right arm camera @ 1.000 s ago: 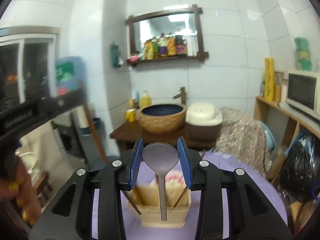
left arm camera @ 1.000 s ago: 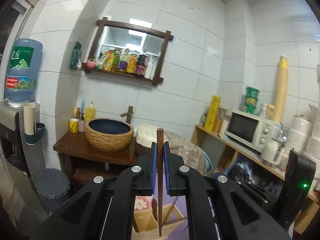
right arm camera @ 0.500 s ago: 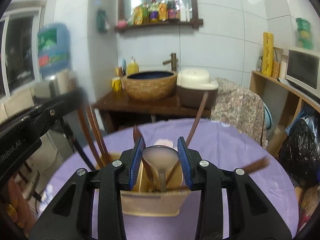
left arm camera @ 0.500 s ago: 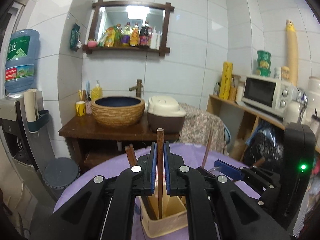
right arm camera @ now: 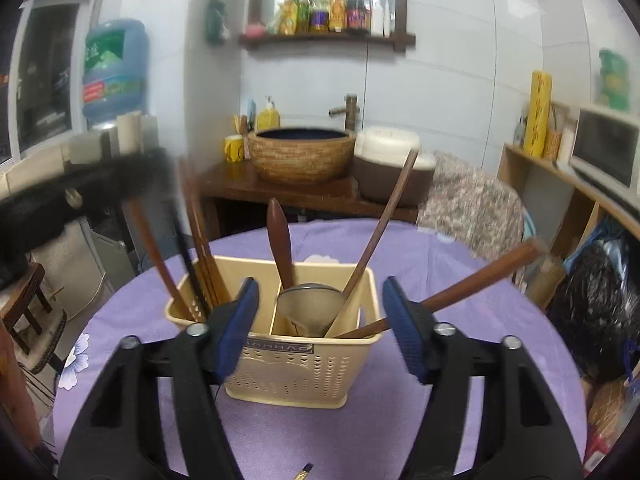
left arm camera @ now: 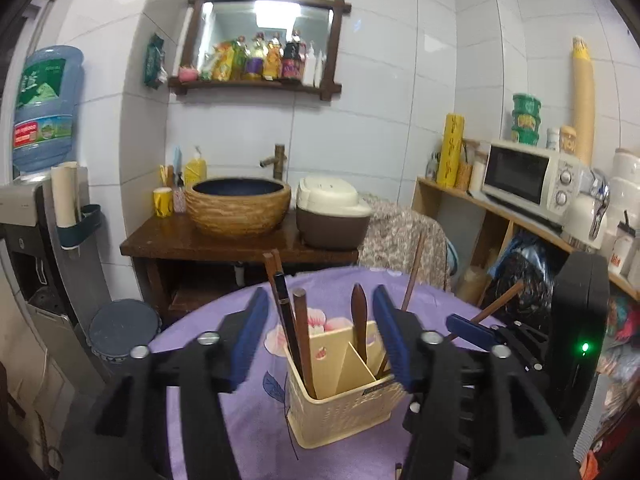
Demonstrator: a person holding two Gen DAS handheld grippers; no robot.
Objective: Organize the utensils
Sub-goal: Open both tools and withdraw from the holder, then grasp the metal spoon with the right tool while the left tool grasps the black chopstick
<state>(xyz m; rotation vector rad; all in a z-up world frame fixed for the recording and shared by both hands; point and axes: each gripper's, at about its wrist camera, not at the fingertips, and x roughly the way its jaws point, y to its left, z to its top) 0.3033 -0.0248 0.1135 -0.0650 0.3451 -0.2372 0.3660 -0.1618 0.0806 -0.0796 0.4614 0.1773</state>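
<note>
A beige perforated utensil caddy [right arm camera: 296, 372] stands on the purple tablecloth [right arm camera: 460, 360]; it also shows in the left wrist view [left arm camera: 340, 408]. Its left compartment holds several brown chopsticks [right arm camera: 200, 240] and a black one. Its right compartment holds a metal spoon [right arm camera: 308, 304], bowl up, and wooden-handled utensils [right arm camera: 376, 236]. My right gripper [right arm camera: 326, 328] is open and empty just in front of the caddy. My left gripper [left arm camera: 320, 336] is open and empty, over the caddy, with a brown chopstick [left arm camera: 304, 336] standing between its jaws.
The round table's far edge faces a wooden washstand with a woven basin [left arm camera: 238, 206] and a rice cooker [left arm camera: 332, 216]. A water dispenser [left arm camera: 40, 160] stands left. A shelf with a microwave [left arm camera: 528, 180] stands right. The right gripper's body [left arm camera: 572, 336] is beside the caddy.
Both grippers have opened. The left one let go of the brown chopstick, now standing in the left compartment. The right one let go of the metal spoon, now in the right compartment.
</note>
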